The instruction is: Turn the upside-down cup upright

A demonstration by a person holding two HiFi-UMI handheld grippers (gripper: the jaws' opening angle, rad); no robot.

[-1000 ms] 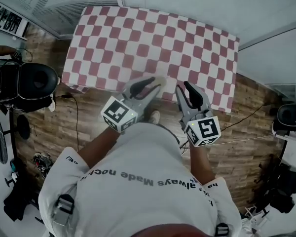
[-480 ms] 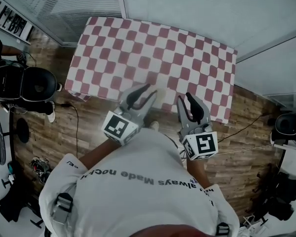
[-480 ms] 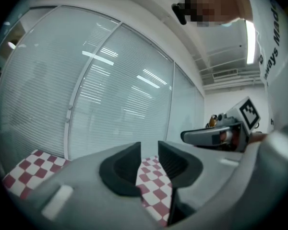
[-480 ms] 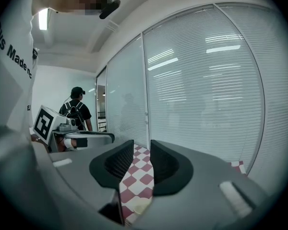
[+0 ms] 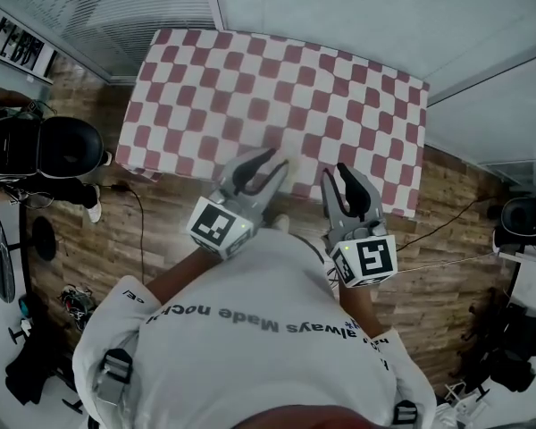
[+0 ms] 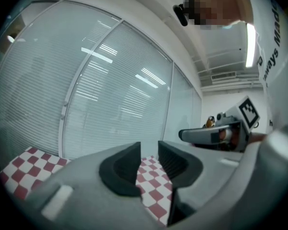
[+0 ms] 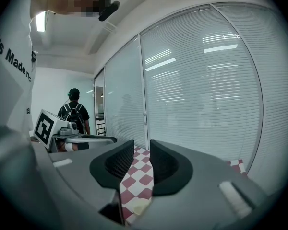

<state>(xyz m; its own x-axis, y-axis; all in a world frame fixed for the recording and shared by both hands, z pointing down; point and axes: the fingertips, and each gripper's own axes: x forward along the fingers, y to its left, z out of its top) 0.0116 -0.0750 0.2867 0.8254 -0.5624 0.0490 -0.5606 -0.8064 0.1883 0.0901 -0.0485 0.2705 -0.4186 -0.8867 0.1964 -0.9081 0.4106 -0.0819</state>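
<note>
Claws hung empty at the table (image 5: 205, 79) edge, jaws narrowly apart: left claw (image 5: 275, 159) at centre, right claw (image 5: 338, 173) beside it. A pale blob, likely the cup (image 7: 140, 208), lay low in my right gripper view. Which way up it stood was unclear, so I couldn't judge the step.

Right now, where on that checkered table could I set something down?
Nearly all of the checkered cloth is bare: the far side along the blinds and both ends. Only the near edge is crowded, where the left gripper and right gripper hang near a small pale object.
</note>
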